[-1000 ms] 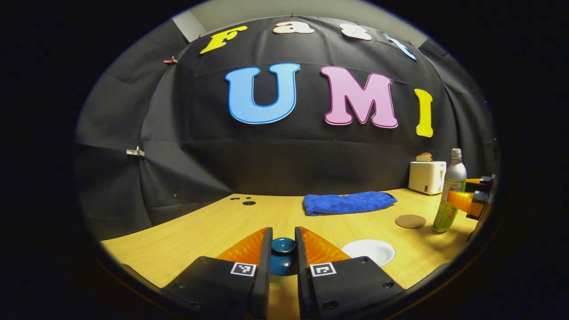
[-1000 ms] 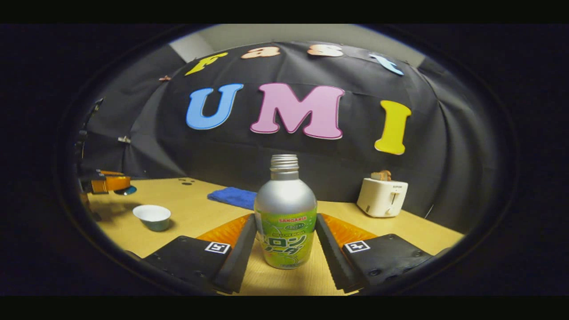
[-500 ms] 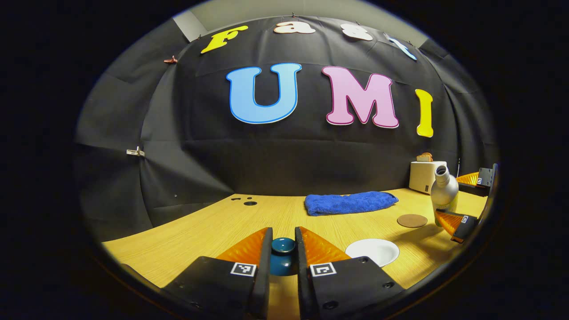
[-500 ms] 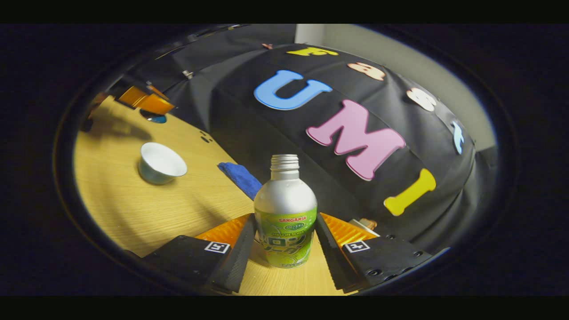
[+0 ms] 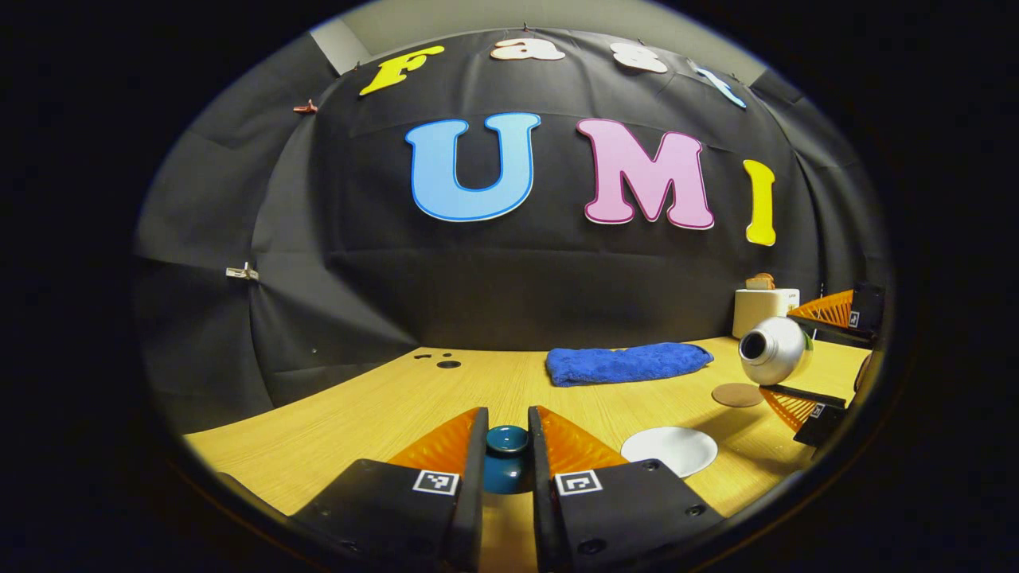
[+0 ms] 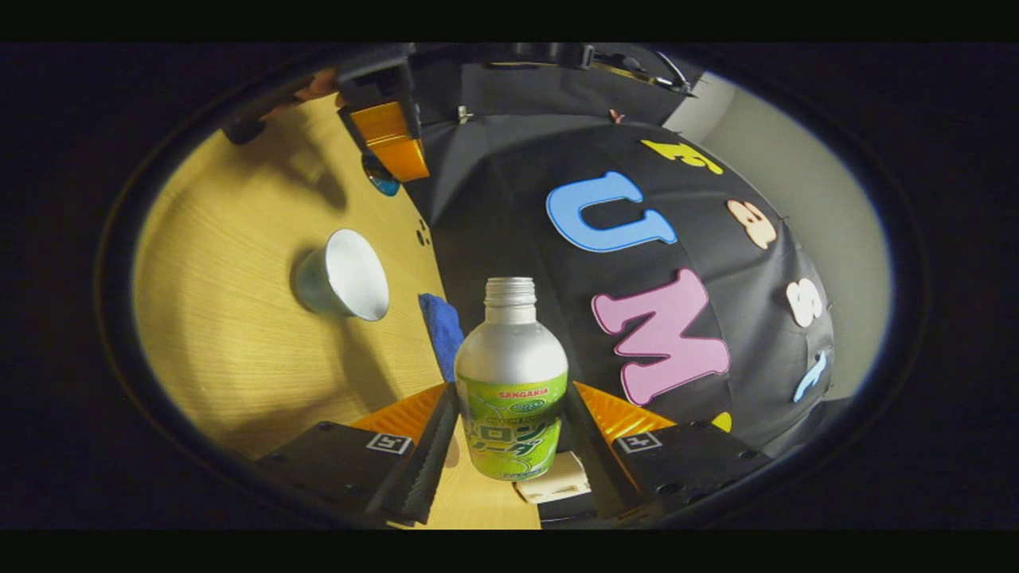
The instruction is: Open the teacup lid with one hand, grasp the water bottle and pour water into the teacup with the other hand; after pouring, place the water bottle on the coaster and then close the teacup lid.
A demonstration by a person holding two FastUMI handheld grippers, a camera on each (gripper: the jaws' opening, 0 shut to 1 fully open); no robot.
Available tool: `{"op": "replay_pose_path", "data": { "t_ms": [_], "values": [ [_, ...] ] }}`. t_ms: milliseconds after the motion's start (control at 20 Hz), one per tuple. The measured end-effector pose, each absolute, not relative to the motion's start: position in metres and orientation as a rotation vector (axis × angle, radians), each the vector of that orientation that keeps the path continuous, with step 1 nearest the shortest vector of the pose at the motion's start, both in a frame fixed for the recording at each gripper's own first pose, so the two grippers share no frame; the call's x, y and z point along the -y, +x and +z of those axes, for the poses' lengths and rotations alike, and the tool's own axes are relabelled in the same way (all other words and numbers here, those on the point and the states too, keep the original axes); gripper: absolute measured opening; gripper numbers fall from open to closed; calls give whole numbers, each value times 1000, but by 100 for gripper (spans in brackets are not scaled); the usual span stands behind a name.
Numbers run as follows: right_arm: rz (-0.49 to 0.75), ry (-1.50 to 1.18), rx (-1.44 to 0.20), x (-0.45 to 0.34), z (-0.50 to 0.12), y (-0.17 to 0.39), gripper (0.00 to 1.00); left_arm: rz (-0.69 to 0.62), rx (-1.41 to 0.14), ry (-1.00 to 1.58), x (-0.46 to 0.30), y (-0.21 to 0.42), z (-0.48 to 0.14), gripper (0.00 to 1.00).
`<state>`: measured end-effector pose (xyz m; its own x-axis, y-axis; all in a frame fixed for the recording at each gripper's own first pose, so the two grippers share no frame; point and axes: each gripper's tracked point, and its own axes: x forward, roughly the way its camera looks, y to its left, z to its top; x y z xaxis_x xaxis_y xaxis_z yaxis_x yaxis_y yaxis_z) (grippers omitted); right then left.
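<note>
Our right gripper point(image 6: 509, 434) is clamped on the silver aluminium water bottle with the green label point(image 6: 510, 390), both ridged orange fingers pressing its lower body, and we have it rolled well over so that its long axis lies close to level; in the left gripper view that same bottle point(image 5: 774, 350) shows its open mouth turned toward the camera, held off the light wooden table point(image 5: 382, 414). The relation we care about is mouth to cup: in the right gripper view the small white teacup with the pale green outside point(image 6: 342, 274) sits to the left of the bottle's neck and well apart from it, so we judge the mouth is not yet over the bowl and must travel that way before any water can land inside. Our left gripper point(image 5: 507, 446) pinches the knob of the dark teal teacup lid point(image 5: 507, 458) and holds it off to the side, away from the cup point(image 5: 669, 450). The round brown coaster point(image 5: 736, 395) lies just beneath the tilted bottle, nearer to the right gripper than the cup is.
</note>
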<state>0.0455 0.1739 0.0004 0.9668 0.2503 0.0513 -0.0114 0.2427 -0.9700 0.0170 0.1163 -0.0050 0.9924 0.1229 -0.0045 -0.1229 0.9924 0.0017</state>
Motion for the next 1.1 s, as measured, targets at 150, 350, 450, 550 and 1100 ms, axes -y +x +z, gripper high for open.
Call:
{"op": "replay_pose_path", "data": {
  "t_ms": [150,350,450,550,1100],
  "values": [
    [203,-1395,214,-179,-4,48,81,128,-4,2,-123,17,-5,30],
    [221,-1526,230,-187,-6,51,77,147,-7,1,-134,14,-6,30],
    [228,-1579,231,-188,-7,53,77,146,-7,2,-134,13,-6,30],
    [229,-1625,239,-189,-6,53,81,145,-7,1,-135,14,-6,30],
    [231,-1812,272,-188,-4,58,77,145,-6,1,-135,14,-7,30]
  ]
}}
